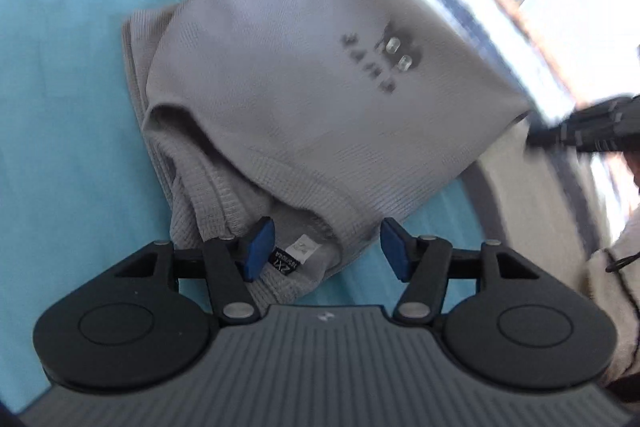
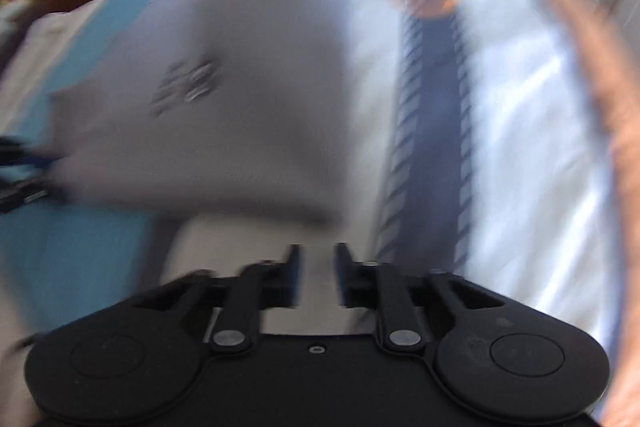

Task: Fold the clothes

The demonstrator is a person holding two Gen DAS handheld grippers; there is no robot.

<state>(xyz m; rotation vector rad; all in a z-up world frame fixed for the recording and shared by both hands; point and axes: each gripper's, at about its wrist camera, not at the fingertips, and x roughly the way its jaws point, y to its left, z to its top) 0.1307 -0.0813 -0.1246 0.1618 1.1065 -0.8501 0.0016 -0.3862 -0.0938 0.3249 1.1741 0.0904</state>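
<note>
A blue sheet (image 1: 72, 99) is spread over the bed, and on it, beside a white cover with dark stripes (image 2: 432, 131), the grey knit garment (image 1: 288, 87) lies doubled into a compact packet, printed side up and a size label (image 1: 298, 255) showing at its near edge. Several layers are seen stacked at the near-left side, so a late fold is judged to be in hand, or a finished packet being left; the blur does not settle which. Any further fold would call for all layers at an edge to be pinched together. The left claw (image 1: 328, 247) is held low at the near edge, spread wide and empty, astride the label. The right claw (image 2: 316, 275) is kept back off the garment, narrowly parted, nothing held.
</note>
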